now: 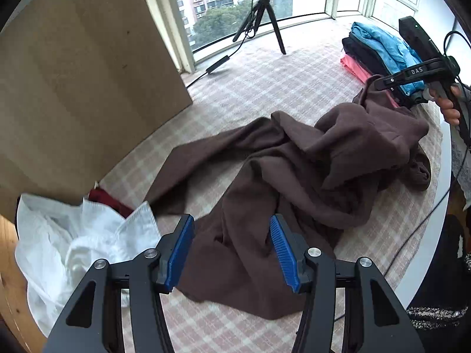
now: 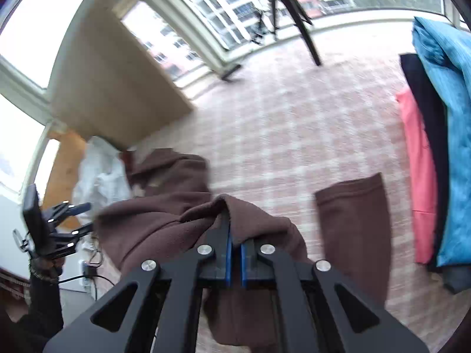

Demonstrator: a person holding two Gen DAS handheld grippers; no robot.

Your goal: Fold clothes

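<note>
A brown garment [image 1: 294, 170] lies crumpled on the checked cloth [image 1: 250, 88]. My left gripper [image 1: 232, 247] is open, its blue pads [image 1: 179, 250] spread just above the garment's near end. My right gripper [image 2: 234, 235] is shut on a fold of the brown garment [image 2: 164, 214] and holds it lifted; a sleeve [image 2: 356, 235] hangs to its right. The right gripper also shows in the left wrist view [image 1: 374, 83] at the garment's far right edge. The left gripper shows in the right wrist view [image 2: 79, 217] at the far left.
A stack of folded clothes, blue, dark and pink [image 1: 379, 53], sits at the back right. A white garment [image 1: 76, 241] and a dark red one [image 1: 106, 198] lie at the left. A cardboard sheet [image 1: 82, 82] leans at the left. A tripod [image 1: 265, 20] stands by the window.
</note>
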